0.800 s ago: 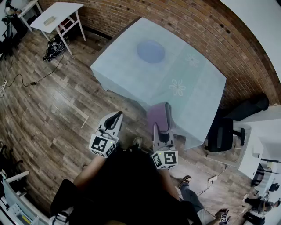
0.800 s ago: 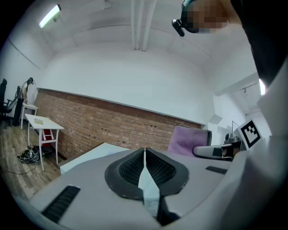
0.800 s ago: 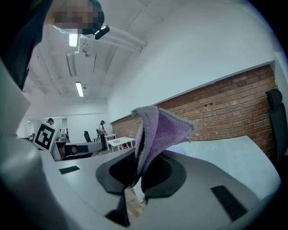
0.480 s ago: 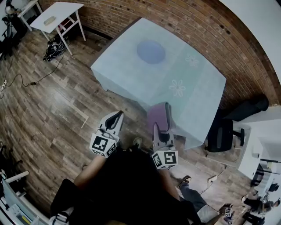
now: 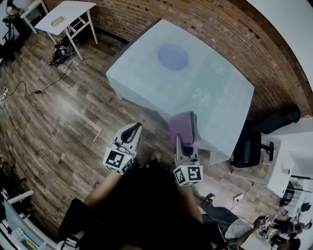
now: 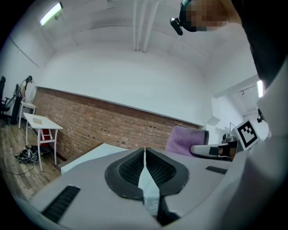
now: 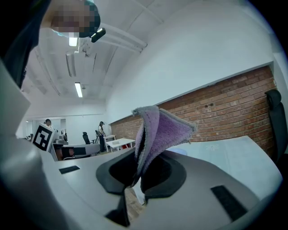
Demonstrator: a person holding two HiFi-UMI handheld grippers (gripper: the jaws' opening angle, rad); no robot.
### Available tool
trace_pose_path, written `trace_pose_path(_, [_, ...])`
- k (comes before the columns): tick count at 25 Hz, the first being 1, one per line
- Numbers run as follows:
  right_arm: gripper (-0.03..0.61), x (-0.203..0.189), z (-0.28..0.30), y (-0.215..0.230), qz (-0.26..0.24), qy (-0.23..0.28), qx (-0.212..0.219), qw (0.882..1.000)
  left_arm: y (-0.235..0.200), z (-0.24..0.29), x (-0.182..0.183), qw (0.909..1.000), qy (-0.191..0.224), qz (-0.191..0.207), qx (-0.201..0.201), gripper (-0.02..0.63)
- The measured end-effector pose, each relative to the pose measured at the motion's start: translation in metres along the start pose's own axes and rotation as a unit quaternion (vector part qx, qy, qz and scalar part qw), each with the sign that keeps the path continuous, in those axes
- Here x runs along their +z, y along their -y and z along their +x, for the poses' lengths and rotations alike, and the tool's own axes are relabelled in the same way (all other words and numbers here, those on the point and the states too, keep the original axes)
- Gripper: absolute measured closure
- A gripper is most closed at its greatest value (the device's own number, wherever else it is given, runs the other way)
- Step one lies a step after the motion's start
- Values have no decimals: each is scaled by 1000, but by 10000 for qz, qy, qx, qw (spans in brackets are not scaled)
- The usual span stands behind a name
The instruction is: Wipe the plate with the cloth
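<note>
1 round blue plate (image 5: 172,57) is sitting on the far half of a table (image 5: 142,83), which is wearing a pale blue-green cover with 2 faint flower prints (image 5: 201,96). The plate is lying flat and well apart from both grippers.

The cloth (image 5: 183,126) is purple and fuzzy. It is sticking out of the right gripper (image 5: 181,144), whose 2 jaws are pinching its lower fold between their dark pads. In the right gripper view it is rising from the jaws as a folded flap and spreading towards the right. From the head view it is showing against the near edge of the table, far short of the plate.

The left gripper (image 5: 131,131) is hanging beside the right one, near it but not touching. Its jaws are pressing fully together with nothing between them. It is pointing towards the table from over the floor.

Both grippers are being held out in front of a person in dark clothing, each with a marker cube at its rear.

Around the table, a wooden plank floor (image 5: 49,122) is spreading out. A red brick wall (image 5: 220,29) is running behind the table. A small white table (image 5: 66,14) is standing at the far left, and a black office chair (image 5: 249,146) is standing to the right of the covered table.
</note>
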State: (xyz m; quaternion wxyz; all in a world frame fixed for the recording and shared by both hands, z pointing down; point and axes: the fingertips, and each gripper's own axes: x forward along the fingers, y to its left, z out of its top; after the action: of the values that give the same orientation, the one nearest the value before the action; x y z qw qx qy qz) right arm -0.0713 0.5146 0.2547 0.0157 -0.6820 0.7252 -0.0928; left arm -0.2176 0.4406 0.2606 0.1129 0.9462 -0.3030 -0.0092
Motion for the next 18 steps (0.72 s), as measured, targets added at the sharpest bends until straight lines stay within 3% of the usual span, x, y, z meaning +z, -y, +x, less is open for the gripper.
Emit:
trace_pose_path(9, [506, -7, 9, -39, -184, 42, -103, 9998, -22, -24, 5, 9996, 127, -42, -234, 571])
trace_pose_path(18, [506, -13, 30, -45, -161, -55, -113, 9998, -35, -14, 3, 9994, 59, -87, -333, 571])
